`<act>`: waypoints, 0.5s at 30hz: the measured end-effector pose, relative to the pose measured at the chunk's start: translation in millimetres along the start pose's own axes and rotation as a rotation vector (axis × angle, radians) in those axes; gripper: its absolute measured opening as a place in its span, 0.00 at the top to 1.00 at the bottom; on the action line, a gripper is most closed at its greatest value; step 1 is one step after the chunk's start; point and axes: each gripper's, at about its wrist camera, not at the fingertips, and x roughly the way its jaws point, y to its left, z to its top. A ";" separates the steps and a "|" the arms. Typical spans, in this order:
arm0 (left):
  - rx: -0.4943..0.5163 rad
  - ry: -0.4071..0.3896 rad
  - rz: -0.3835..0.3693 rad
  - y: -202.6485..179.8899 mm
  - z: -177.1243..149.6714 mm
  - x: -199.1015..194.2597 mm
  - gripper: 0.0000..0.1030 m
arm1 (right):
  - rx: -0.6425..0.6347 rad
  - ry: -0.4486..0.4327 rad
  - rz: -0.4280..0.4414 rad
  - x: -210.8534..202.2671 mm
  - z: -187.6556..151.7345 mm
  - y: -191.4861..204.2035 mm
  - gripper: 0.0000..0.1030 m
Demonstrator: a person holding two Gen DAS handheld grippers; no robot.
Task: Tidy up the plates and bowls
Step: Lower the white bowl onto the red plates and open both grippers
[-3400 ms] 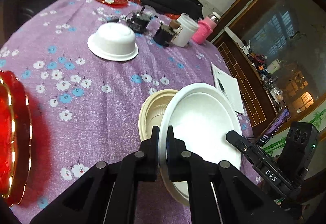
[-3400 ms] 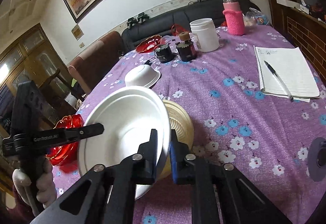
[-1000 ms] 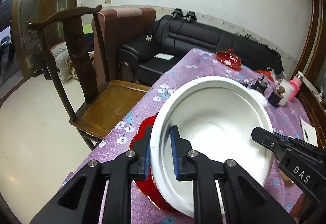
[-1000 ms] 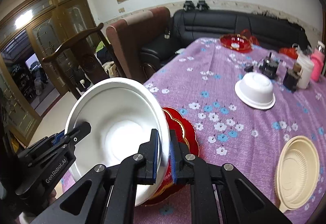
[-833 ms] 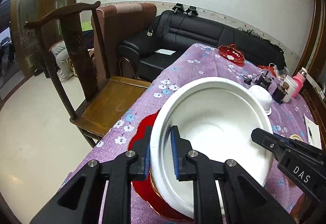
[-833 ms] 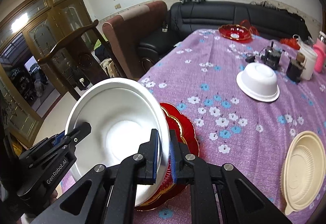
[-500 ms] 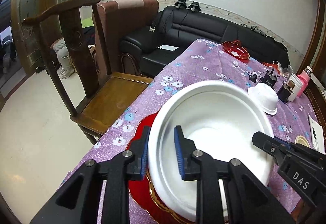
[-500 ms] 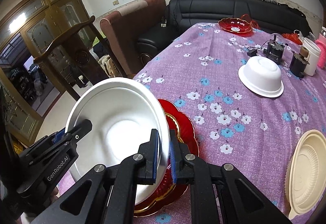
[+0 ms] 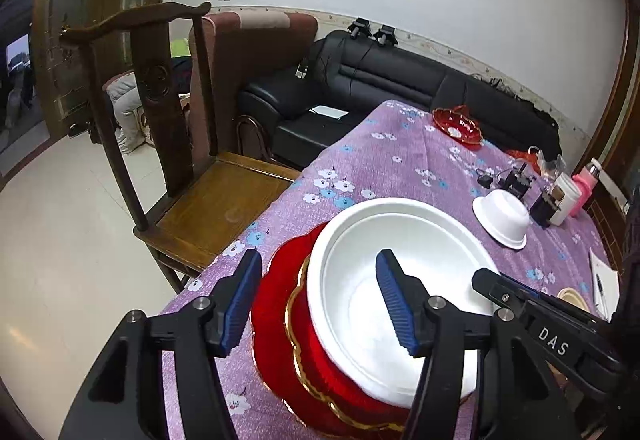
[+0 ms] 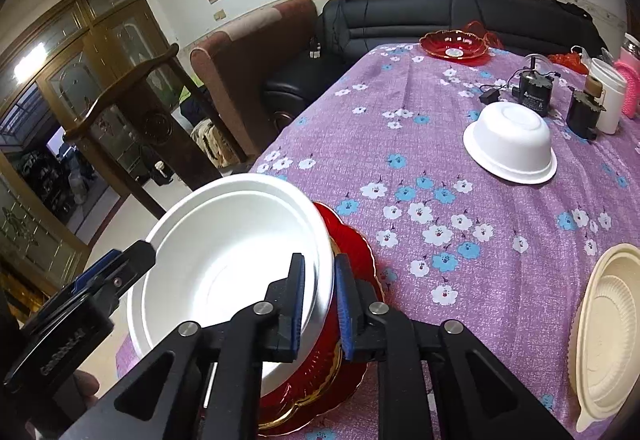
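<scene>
A big white foam bowl (image 9: 404, 280) sits on the red gold-rimmed plates (image 9: 280, 324) at the table's near corner. My left gripper (image 9: 316, 300) is open, its fingers either side of the bowl's near rim, not touching. My right gripper (image 10: 320, 304) has its pads a little apart around the bowl's (image 10: 232, 260) rim, about touching it; the red plates (image 10: 352, 264) lie under it. A small white bowl (image 10: 510, 144) stands upside down further along the table. A cream plate (image 10: 608, 340) lies at the right edge.
A purple flowered tablecloth (image 10: 440, 112) covers the table. A red dish (image 10: 454, 42), small black devices (image 10: 534, 90), a white cup (image 10: 608, 100) and a pink bottle stand at the far end. A wooden chair (image 9: 176, 168) stands beside the near corner. A black sofa is behind.
The white bowl came down onto the red plates. My left gripper opened wide and let go of its rim. My right gripper's pads have parted slightly.
</scene>
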 end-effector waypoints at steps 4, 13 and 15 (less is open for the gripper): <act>-0.033 -0.020 -0.008 3.7 -0.6 -13.6 0.39 | 0.004 -0.025 0.006 -10.6 0.3 -1.3 0.73; -0.067 -0.083 -0.064 -6.5 -6.3 -53.6 0.32 | 0.014 -0.069 0.022 -50.6 -12.1 -11.4 0.69; -0.052 -0.098 -0.075 -15.0 -9.0 -64.0 0.28 | 0.013 -0.080 0.023 -62.2 -18.3 -16.0 0.67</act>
